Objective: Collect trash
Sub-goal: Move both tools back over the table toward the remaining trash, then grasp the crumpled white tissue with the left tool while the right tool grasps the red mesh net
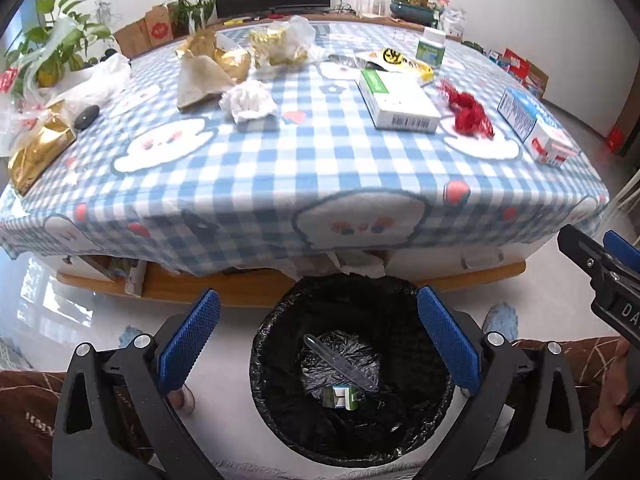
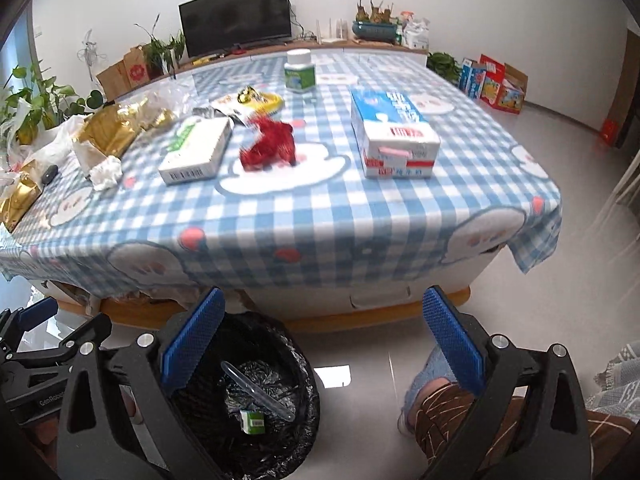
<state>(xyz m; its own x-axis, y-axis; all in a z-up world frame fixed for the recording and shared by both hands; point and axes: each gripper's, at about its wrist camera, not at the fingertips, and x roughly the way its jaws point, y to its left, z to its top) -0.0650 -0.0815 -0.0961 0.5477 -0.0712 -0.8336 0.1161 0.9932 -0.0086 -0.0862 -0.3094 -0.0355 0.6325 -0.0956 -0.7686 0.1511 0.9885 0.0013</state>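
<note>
Left gripper [image 1: 320, 354] was wide open, nothing between its pads; it hung directly above the bin [image 1: 280, 412]. Right gripper [image 2: 324, 354] was also wide open and empty, off to the right of the bin [image 2: 296, 432], over bare floor.

Bin stood on the floor just in front of the table [image 1: 280, 184], lined with a black bag. In the bin: a clear plastic spoon [image 1: 340, 362] lying diagonally, and a small green-white carton [image 1: 340, 397] touching its lower end. Same pair seen from the right wrist: spoon [image 2: 258, 390], carton [image 2: 252, 422].

On the table, behind the bin:
- crumpled tissue [image 1: 249, 101], about centre
- green-white box [image 1: 398, 101], right of the tissue
- red tinsel [image 1: 468, 112], just right of that box
- blue-white carton [image 1: 536, 126], at the right edge
- pill bottle [image 1: 430, 48] and yellow wrapper [image 1: 400, 60], far side
- gold foil wrappers [image 1: 224, 54], far left of centre, with brown paper [image 1: 200, 80] beside them
- gold bag [image 1: 40, 152] and a dark pebble-like item [image 1: 86, 117], left edge.
</note>
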